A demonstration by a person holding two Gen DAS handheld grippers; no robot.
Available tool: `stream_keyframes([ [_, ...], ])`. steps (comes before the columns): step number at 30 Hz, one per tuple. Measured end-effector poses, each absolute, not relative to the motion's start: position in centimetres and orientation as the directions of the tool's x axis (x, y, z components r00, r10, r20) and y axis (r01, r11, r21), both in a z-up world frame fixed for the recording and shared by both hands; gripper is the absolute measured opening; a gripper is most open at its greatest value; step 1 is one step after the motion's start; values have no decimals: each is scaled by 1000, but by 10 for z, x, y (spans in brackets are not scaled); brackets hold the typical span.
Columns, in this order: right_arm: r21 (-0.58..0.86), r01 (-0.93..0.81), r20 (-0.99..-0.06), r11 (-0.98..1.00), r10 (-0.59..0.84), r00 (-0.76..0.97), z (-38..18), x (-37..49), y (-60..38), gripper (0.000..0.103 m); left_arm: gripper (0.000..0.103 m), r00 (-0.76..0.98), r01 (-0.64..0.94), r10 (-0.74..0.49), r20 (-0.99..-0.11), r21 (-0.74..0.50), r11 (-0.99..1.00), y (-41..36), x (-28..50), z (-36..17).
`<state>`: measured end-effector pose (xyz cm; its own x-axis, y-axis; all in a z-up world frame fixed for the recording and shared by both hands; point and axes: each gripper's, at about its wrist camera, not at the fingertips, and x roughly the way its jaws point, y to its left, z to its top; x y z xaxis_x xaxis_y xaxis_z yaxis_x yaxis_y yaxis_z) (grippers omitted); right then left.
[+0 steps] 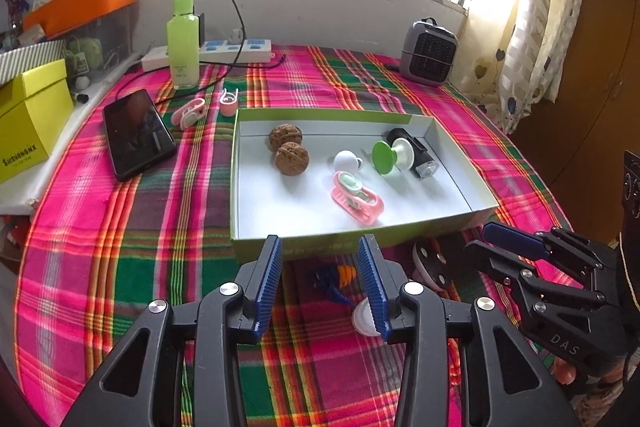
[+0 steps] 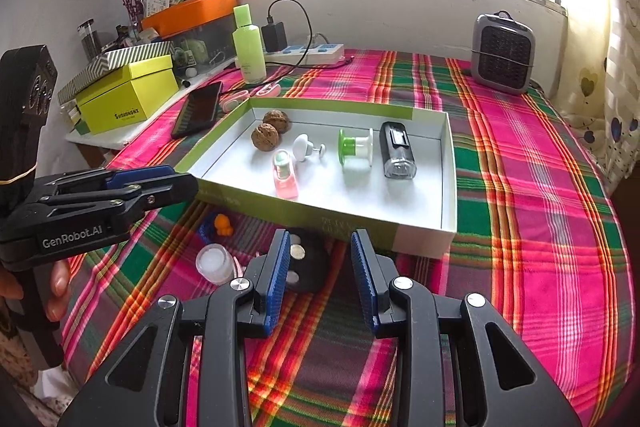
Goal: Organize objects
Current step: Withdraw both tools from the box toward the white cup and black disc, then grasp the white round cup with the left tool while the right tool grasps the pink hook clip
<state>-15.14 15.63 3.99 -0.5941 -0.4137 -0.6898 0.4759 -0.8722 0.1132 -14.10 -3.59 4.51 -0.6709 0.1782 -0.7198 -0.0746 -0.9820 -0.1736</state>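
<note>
Progress: judging from how things lie, the sorting is a good way along but not finished; the shallow tray (image 1: 456, 143) already carries six things and several wait outside it on the plaid-covered surface (image 1: 120, 267).
Outside, far left: one dark phone (image 1: 138, 133), then two pink clips (image 1: 189, 111) between the phone and the tray's far-left corner, near one green bottle (image 1: 183, 37).
In tray, left to right: two walnuts (image 1: 291, 158) touching each other; one white knob (image 1: 346, 159); one pink clip (image 1: 357, 199) just in front of it; one green-and-white spool (image 1: 390, 155); one black bike light (image 1: 416, 157) at the right end.
Outside, near edge: three small things lie close before the tray's front wall: one blue-and-orange toy (image 2: 219, 225), one small clear jar with a white lid (image 2: 215, 262), one black pad with silvery discs (image 2: 304, 265); what that last one is I cannot tell.
Left gripper (image 1: 320, 287): released, pads apart and empty, hovering over the toy and jar.
Right gripper (image 2: 320, 279): also released and empty, its jaws framing the black pad without touching it.
Left to do: probably the three near pieces, perhaps the two far clips too.
</note>
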Motion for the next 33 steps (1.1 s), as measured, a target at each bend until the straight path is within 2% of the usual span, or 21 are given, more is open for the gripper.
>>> stream_keyframes([
  [15, 142, 439, -696, -887, -405, -594, 31, -141, 174, 33, 41, -608, -126, 254, -752, -224, -966, -18, -124, 21],
  [33, 147, 465, -712, -873, -420, -563, 23, -134, 164, 33, 41, -580, -121, 234, -780, -202, -972, -7, -133, 5],
])
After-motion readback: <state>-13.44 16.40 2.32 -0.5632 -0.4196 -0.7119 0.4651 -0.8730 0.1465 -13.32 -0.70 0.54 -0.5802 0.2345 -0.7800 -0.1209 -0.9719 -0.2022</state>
